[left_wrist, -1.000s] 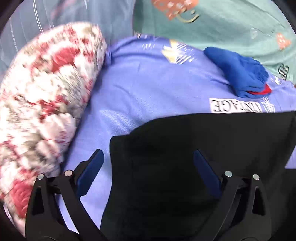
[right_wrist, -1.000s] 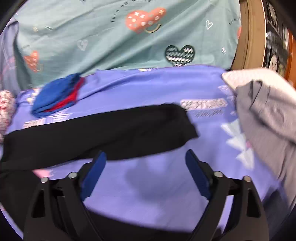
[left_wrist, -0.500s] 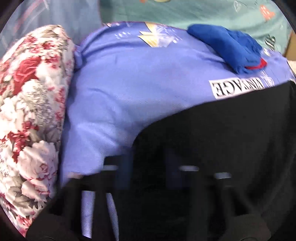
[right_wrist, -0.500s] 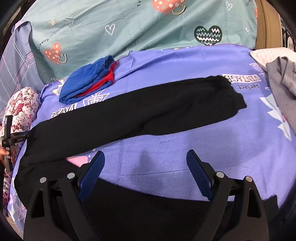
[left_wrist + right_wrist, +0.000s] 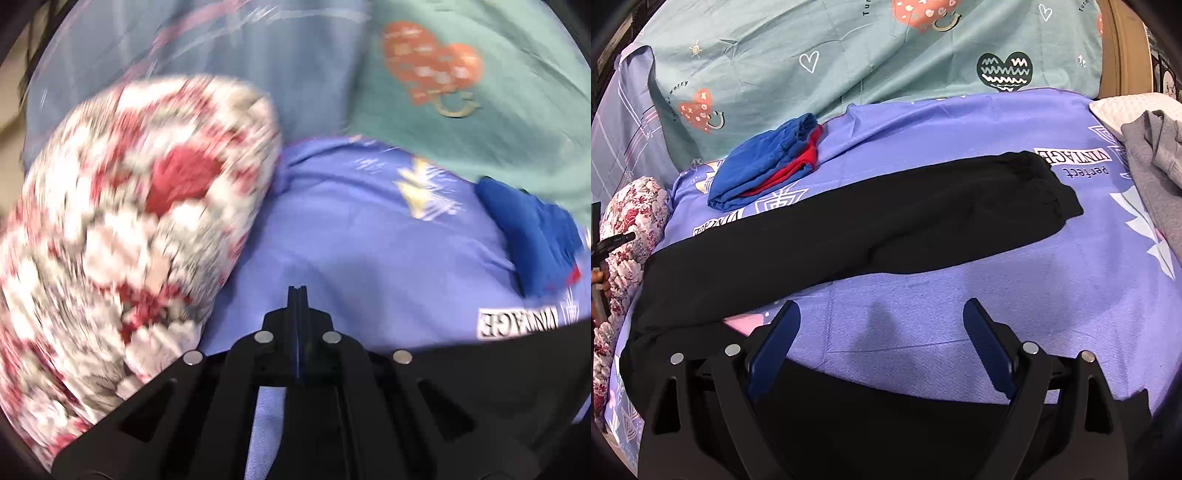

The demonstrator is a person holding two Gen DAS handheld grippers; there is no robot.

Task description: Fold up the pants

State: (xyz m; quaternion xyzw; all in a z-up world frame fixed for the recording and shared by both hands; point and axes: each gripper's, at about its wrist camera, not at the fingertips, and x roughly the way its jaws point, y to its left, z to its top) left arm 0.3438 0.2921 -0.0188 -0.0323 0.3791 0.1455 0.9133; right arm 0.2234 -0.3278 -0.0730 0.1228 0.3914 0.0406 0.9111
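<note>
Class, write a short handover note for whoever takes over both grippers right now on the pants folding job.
Left gripper: jaws shut; whether it pinches the pants' near corner cannot be seen.
Right gripper: open, empty, above the purple printed bedsheet.
Long black fabric pants: lying flat across the sheet, one leg stretched toward the right, a second part under the right gripper.
Done: pants spread out.
Left: every fold.

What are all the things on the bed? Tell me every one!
black pants: one, black, spread across the purple sheet
purple printed bedsheet: one, purple, under everything
blue and red folded cloth: one, behind the pants, at the left
teal heart-print quilt: one, teal, at the back
red and white floral cushion: one, left edge
grey garment: one, grey, right edge
left gripper: black, shut
right gripper: black, blue pads, open
</note>
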